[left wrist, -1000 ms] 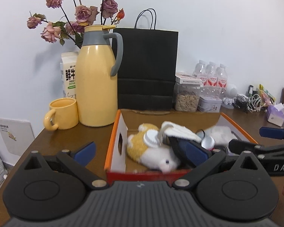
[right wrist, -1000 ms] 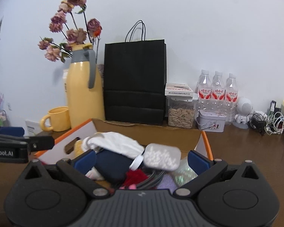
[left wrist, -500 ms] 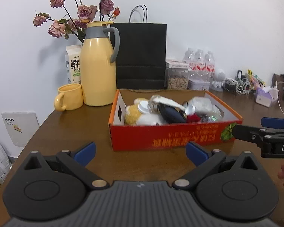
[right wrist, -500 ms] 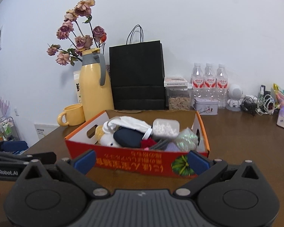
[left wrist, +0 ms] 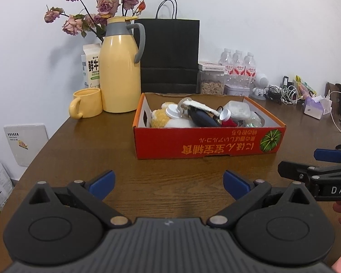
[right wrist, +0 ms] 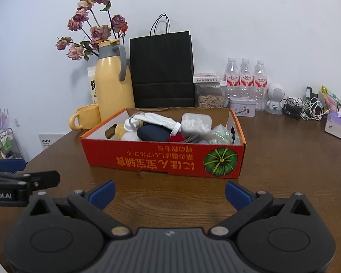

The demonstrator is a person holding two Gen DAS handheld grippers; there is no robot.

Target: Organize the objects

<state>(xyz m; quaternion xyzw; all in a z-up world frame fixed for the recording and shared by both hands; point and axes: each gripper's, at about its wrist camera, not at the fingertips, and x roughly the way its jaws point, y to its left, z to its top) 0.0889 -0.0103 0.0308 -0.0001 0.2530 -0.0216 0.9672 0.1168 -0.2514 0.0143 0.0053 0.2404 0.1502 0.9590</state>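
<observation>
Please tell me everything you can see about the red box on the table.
The red box is a shallow, open-topped cardboard tray with orange rims and white inner walls. Its front wall carries upside-down yellow print and a green pumpkin picture; each end wall has a handle cutout. It sits flat on the brown table, in front of the black bag, crowded with small items. No hand-held gripper touches it.

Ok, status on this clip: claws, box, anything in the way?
Left claw open, empty. Right claw open, empty. Orange box full of items, on table ahead of both. Bare tabletop between claws and box, nothing blocking.
</observation>
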